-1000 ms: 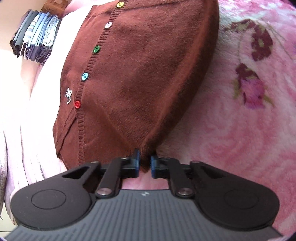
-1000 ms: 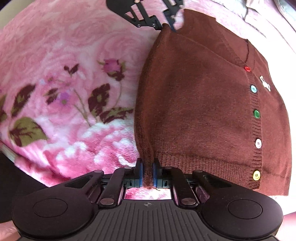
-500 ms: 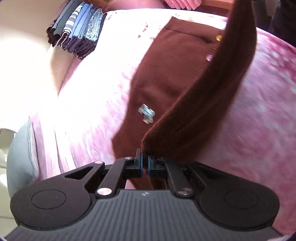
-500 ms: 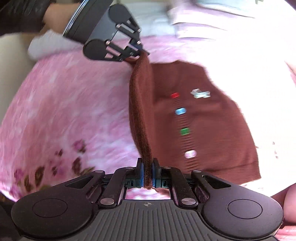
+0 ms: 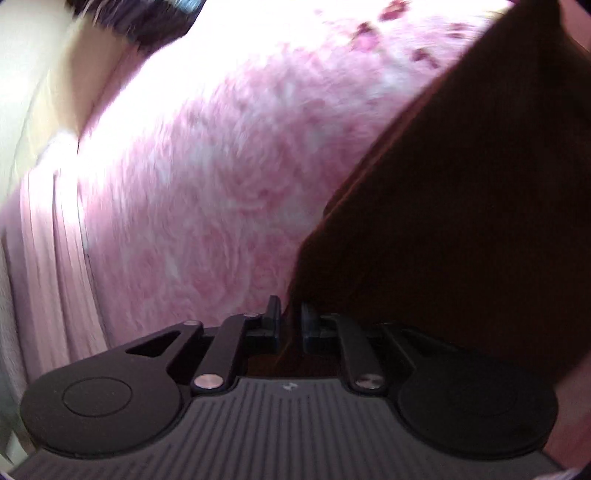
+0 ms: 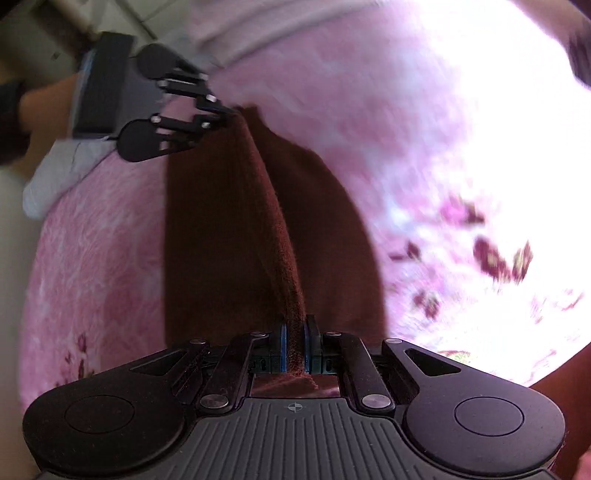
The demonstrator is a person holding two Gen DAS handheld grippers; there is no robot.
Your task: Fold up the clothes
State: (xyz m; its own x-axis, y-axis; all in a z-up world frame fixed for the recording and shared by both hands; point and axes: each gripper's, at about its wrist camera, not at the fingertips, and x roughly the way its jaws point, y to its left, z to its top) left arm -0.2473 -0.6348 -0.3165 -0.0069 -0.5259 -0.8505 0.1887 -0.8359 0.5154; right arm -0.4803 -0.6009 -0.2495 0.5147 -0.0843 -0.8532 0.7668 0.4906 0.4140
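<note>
Brown knit, a single cardigan (image 6: 229, 236), hangs stretched between two grippers above a pink floral blanket (image 6: 424, 147); one edge runs taut from one tool to the other, so the body drapes below it and can be laid over as a fold.

The right gripper (image 6: 294, 343) is pinched on that edge; the knit sits squarely between its blue pads (image 6: 283, 345), which press on both faces; this clamp carries the near corner.

The left gripper (image 5: 288, 317) holds the far corner; its jaws are opening, with brown cloth between the fingertips; in the right wrist view its tips (image 6: 227, 110) meet the corner of the fabric, though blur makes it uncertain whether the pads bear on it at this instant.

Judgement: the release at the left corner suggests the fold is being set down; the right clamp is retained to keep the edge straight until the cloth settles.

Count: one garment; two grippers; one blanket; one dark stack of folded items (image 5: 147, 18) at the upper left of the left wrist view, too smeared to itemise.
</note>
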